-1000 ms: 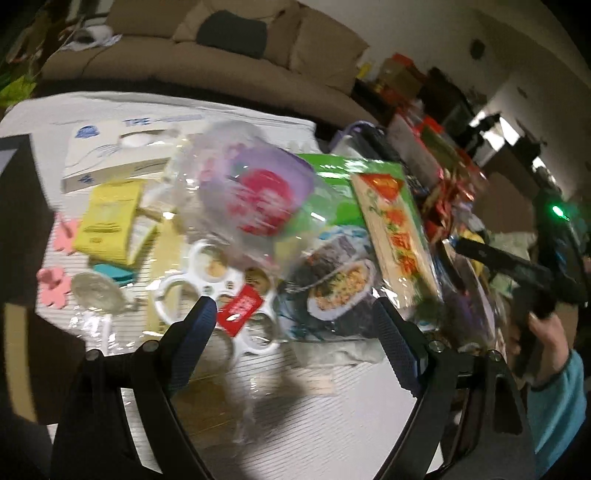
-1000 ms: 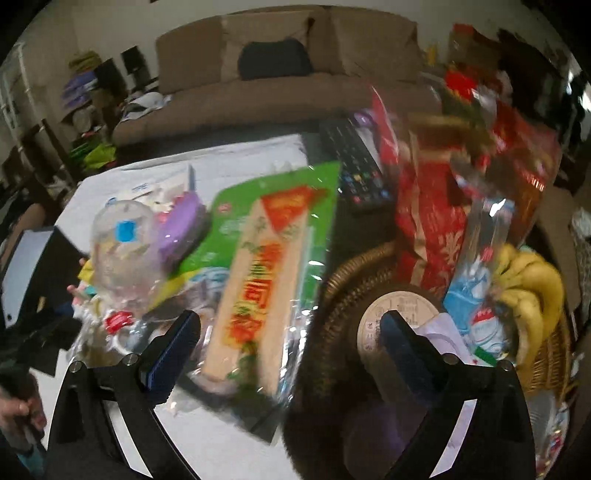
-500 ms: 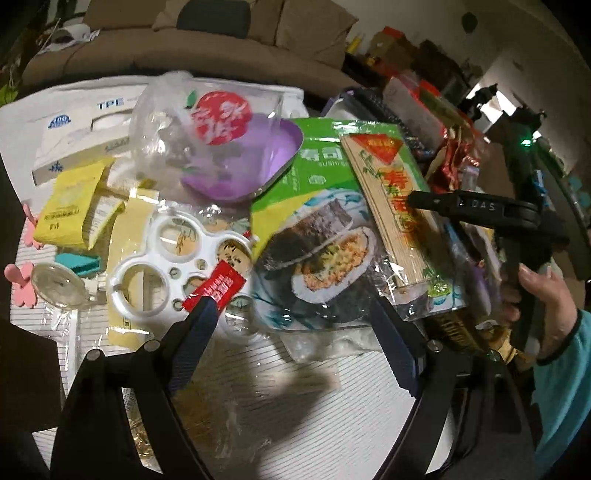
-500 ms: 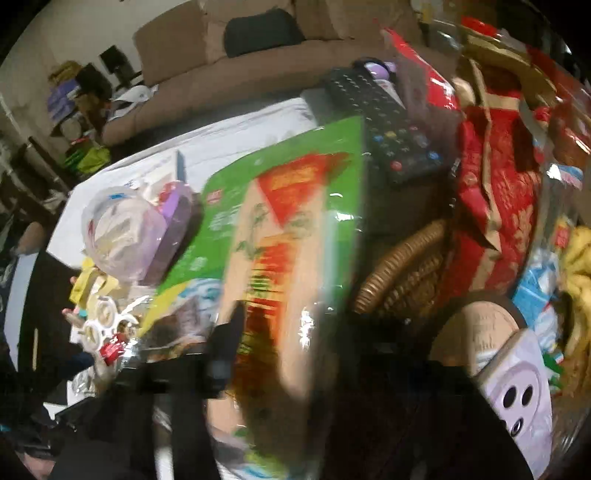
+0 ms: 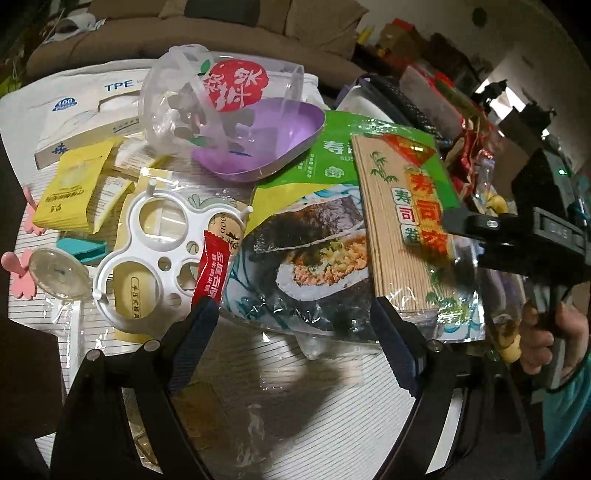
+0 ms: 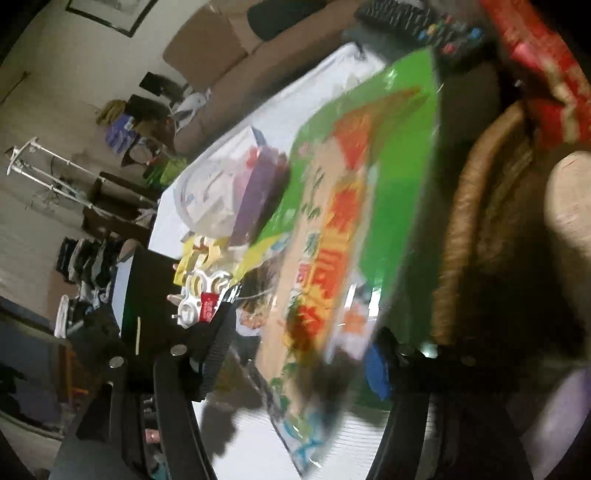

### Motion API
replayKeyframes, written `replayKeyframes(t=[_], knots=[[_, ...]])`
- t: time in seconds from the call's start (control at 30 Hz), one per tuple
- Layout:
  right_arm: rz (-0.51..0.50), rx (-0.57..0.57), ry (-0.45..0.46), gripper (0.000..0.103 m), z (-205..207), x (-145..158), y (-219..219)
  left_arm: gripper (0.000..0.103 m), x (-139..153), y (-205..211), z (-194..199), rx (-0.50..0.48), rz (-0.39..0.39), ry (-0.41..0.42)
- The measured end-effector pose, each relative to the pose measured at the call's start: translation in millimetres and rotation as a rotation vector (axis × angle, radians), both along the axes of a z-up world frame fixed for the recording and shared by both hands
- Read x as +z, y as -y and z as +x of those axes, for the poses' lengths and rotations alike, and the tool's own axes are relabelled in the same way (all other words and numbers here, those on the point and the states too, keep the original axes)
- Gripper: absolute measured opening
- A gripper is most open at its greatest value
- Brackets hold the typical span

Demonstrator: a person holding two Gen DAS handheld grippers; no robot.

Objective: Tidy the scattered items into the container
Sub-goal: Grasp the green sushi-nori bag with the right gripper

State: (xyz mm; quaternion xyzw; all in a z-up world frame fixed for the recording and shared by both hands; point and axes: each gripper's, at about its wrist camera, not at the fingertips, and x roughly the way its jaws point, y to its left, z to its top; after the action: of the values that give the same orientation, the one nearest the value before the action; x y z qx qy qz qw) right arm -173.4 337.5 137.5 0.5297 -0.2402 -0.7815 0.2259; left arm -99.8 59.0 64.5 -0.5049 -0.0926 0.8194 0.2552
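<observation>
A green sushi-kit packet (image 5: 332, 229) with a bamboo mat (image 5: 399, 229) lies flat on the striped table mat. My left gripper (image 5: 291, 321) hovers open just before the packet's near edge, touching nothing. A hand holds my right gripper (image 5: 476, 236) at the packet's right side. In the blurred, rolled right wrist view the packet (image 6: 332, 236) lies between the fingers of the right gripper (image 6: 299, 350). Its jaws are opening, and a gap shows beside the left finger. The wicker basket (image 6: 465, 206) stands just right of the packet.
A clear tub with a red label (image 5: 207, 96) leans on a purple dish (image 5: 266, 144). Nearer lie a white ring mould (image 5: 147, 258), a red sachet (image 5: 210, 269), a yellow packet (image 5: 74, 192) and a white box (image 5: 85, 110). A remote (image 6: 417, 18) and a red bag (image 6: 535, 66) sit behind the basket.
My right gripper has rolled and dropped onto the sushi packet; its jaws narrowed from wide, then widened a little. My left gripper has sunk slightly toward the table.
</observation>
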Motion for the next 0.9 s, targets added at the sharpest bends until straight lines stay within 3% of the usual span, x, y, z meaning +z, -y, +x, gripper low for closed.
replayKeyframes(t=[0.03, 0.1, 0.27, 0.43, 0.6, 0.73, 0.8, 0.87, 0.9], knots=[[0.019, -0.008, -0.008, 0.030, -0.1, -0.1, 3.3, 0.082, 0.5, -0.2, 0.3, -0.002, -0.006, -0.002], [0.037, -0.019, -0.031, 0.015, 1.2, 2.0, 5.6, 0.082, 1.2, 1.7, 0.3, -0.002, -0.004, 0.000], [-0.047, 0.001, -0.015, 0.014, 22.2, 8.9, -4.2, 0.084, 8.7, 15.2, -3.0, 0.026, 0.025, 0.037], [-0.179, 0.045, 0.018, 0.012, 85.0, 22.1, -15.3, 0.085, 31.5, 21.4, 8.5, -0.036, 0.006, 0.002], [-0.157, 0.099, 0.075, 0.012, 144.7, 22.3, -22.7, 0.086, 30.1, 13.8, 36.9, -0.104, -0.051, 0.037], [-0.078, 0.117, 0.091, 0.015, 164.2, 11.2, -20.6, 0.086, 13.7, 5.4, 71.9, -0.054, -0.227, -0.024], [-0.044, 0.076, 0.106, 0.015, 162.0, -3.2, -27.7, 0.086, 6.3, 12.0, 86.9, -0.009, -0.201, -0.006], [-0.021, -0.012, 0.162, 0.025, 156.5, -23.6, -40.0, 0.086, 10.9, 18.9, 95.5, 0.053, -0.199, -0.048], [-0.050, -0.046, 0.194, 0.035, 154.6, -32.3, -45.1, 0.086, 15.9, 21.9, 95.7, 0.086, -0.224, -0.092]])
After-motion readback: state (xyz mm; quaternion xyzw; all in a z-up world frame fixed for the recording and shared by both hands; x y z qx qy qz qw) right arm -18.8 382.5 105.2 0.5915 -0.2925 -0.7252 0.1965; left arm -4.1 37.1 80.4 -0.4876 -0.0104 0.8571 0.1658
